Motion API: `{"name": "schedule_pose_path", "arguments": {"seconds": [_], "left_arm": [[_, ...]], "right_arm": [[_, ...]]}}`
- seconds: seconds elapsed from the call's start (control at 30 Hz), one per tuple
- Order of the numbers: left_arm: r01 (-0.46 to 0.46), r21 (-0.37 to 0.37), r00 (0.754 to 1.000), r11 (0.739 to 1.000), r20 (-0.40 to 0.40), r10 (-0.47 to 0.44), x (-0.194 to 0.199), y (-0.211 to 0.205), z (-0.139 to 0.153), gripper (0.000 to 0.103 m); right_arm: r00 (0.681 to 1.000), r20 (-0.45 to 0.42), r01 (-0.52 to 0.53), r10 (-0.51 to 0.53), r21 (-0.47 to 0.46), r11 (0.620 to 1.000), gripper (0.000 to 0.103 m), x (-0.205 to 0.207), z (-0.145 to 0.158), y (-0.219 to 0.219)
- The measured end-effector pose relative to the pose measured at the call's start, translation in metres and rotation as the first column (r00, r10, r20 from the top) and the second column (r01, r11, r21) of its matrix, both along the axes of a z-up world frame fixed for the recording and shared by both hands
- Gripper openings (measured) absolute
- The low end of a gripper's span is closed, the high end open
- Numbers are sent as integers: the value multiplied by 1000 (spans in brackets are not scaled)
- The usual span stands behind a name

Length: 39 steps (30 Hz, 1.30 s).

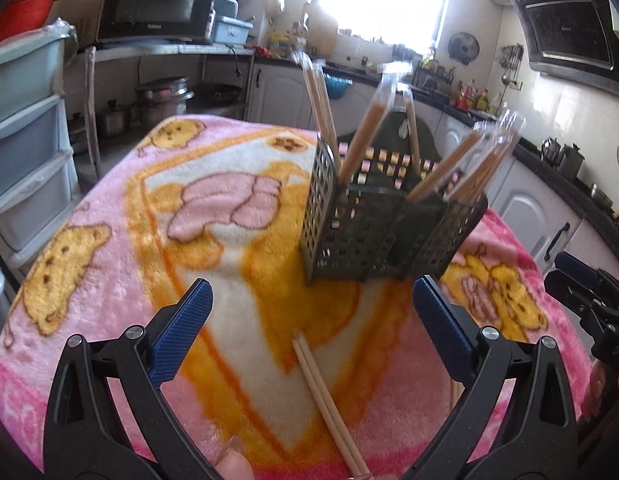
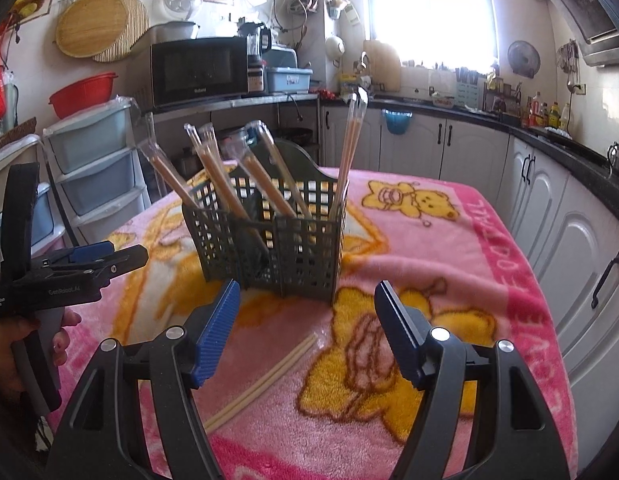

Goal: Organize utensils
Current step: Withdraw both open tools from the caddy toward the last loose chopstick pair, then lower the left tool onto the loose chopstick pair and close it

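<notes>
A dark grey slotted utensil caddy [image 1: 383,226] [image 2: 269,236] stands on a pink and yellow cartoon blanket [image 1: 121,208] [image 2: 437,248]. Several chopstick pairs in clear sleeves [image 1: 367,132] [image 2: 221,176] lean out of its compartments. One bare chopstick pair [image 1: 329,408] [image 2: 265,384] lies flat on the blanket in front of the caddy. My left gripper [image 1: 311,306] hovers open just above the near end of that pair, nothing between its blue pads. My right gripper [image 2: 307,308] is open too, over the blanket to the right of the pair, and shows at the left view's right edge [image 1: 581,292].
White drawer units [image 1: 25,152] [image 2: 97,160] stand left of the table. A microwave [image 2: 199,70] sits on a shelf behind, with pots [image 1: 161,100] below. Kitchen cabinets [image 2: 557,240] and a dark counter run along the right. A hand [image 2: 13,344] holds the left gripper.
</notes>
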State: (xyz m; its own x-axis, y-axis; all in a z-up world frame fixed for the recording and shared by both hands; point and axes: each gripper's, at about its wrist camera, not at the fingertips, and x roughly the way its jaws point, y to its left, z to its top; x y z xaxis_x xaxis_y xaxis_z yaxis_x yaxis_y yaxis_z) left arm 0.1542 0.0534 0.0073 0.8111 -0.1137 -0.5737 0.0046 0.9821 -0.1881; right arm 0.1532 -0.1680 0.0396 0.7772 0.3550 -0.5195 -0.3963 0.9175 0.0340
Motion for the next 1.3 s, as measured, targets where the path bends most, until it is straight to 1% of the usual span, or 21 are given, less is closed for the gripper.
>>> {"name": "schedule_pose_path", "arguments": {"seconds": [0.1, 0.3, 0.53, 0.63, 0.73, 0.77, 0.8, 0.87, 0.9, 0.97, 1.0, 1.07, 1.1, 1.17, 1.23, 1.3], "left_arm": [[11, 0, 999, 1000, -37, -11, 4, -1, -11, 93], [38, -20, 994, 999, -102, -40, 12, 0, -29, 93], [77, -78, 980, 994, -176, -90, 18, -2, -47, 91], [74, -82, 974, 994, -208, -89, 22, -1, -53, 81], [73, -141, 963, 987, -246, -107, 26, 5, -61, 70], [71, -147, 962, 987, -253, -106, 27, 6, -62, 67], [67, -150, 961, 986, -258, -104, 29, 7, -63, 66], [62, -155, 959, 986, -264, -102, 32, 9, -64, 57], [58, -155, 958, 986, -269, -98, 35, 10, -64, 55], [48, -150, 958, 988, -275, -88, 38, 11, -65, 44], [44, -149, 957, 988, -276, -84, 40, 12, -65, 41], [36, -145, 957, 989, -279, -75, 44, 12, -67, 28], [31, -138, 957, 990, -280, -69, 45, 12, -67, 25], [37, -135, 957, 990, -279, -74, 47, 11, -67, 15], [42, -135, 957, 990, -279, -79, 48, 10, -67, 12], [43, -127, 958, 991, -276, -77, 49, 9, -68, 9]], "right_arm": [[999, -38, 1, -2, -20, 1000, 67, 5, -12, 2], [992, -127, -4, 0, -25, 1000, 67, 20, -33, 2], [975, -220, -17, 11, -26, 1000, 67, 38, -56, 11], [964, -267, -20, 15, -16, 1000, 67, 48, -66, 14], [951, -308, -19, 18, 0, 1000, 66, 57, -73, 15], [946, -323, -18, 17, 1, 1000, 66, 60, -76, 17], [943, -333, -16, 15, 0, 1000, 64, 63, -78, 18], [932, -362, -10, 12, 5, 1000, 61, 70, -83, 19], [929, -369, -7, 9, 6, 1000, 59, 70, -84, 19], [924, -383, -2, 5, 10, 1000, 56, 75, -87, 20], [923, -384, 1, 3, 9, 1000, 55, 76, -87, 20], [921, -389, 3, 0, 8, 1000, 54, 80, -89, 21], [920, -391, 6, -3, 6, 1000, 52, 81, -89, 20], [919, -394, 11, -9, 3, 1000, 50, 85, -90, 21], [918, -396, 21, -19, 1, 1000, 45, 87, -90, 21], [917, -398, 28, -27, -3, 1000, 38, 89, -90, 19]]}}
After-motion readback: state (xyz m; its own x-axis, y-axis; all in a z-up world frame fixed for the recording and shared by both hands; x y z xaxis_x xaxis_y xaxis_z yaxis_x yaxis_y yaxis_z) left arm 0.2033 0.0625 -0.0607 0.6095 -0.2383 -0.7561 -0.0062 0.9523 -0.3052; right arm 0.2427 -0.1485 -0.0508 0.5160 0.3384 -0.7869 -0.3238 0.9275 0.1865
